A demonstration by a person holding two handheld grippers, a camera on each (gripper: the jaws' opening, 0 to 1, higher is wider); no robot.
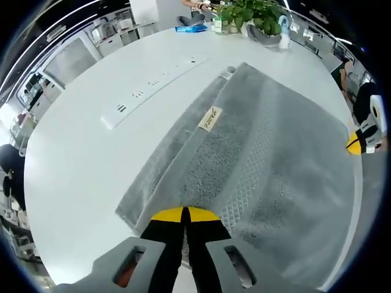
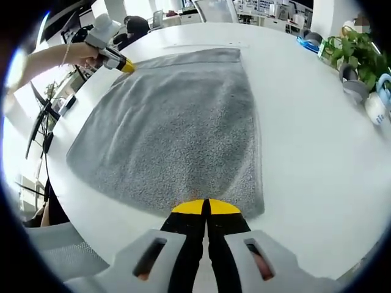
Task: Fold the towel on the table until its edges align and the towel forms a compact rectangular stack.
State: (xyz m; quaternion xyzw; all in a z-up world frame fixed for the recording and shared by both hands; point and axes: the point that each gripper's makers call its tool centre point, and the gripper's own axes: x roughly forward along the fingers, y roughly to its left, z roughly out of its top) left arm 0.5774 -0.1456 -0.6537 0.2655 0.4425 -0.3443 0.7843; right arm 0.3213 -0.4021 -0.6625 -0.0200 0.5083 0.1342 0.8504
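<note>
A grey towel [image 1: 269, 152] lies on the white table [image 1: 79, 165], one long side folded over so that a tan label [image 1: 209, 118] faces up. My left gripper [image 1: 185, 213] has its yellow-tipped jaws pressed together on the towel's near edge. My right gripper [image 1: 360, 141] touches the towel's right-hand border. In the right gripper view the towel [image 2: 177, 128] spreads away from me. The right gripper [image 2: 206, 207] is shut on its near edge. At the far left corner a hand holds the left gripper [image 2: 121, 64] at the cloth.
A white power strip [image 1: 153, 82] lies left of the towel. At the table's far end stand a potted plant [image 1: 250, 15], a spray bottle [image 1: 284, 30] and a blue packet [image 1: 190, 28]. The plant [image 2: 357, 49] is also off to the right. A grey chair [image 2: 61, 256] sits below the table edge.
</note>
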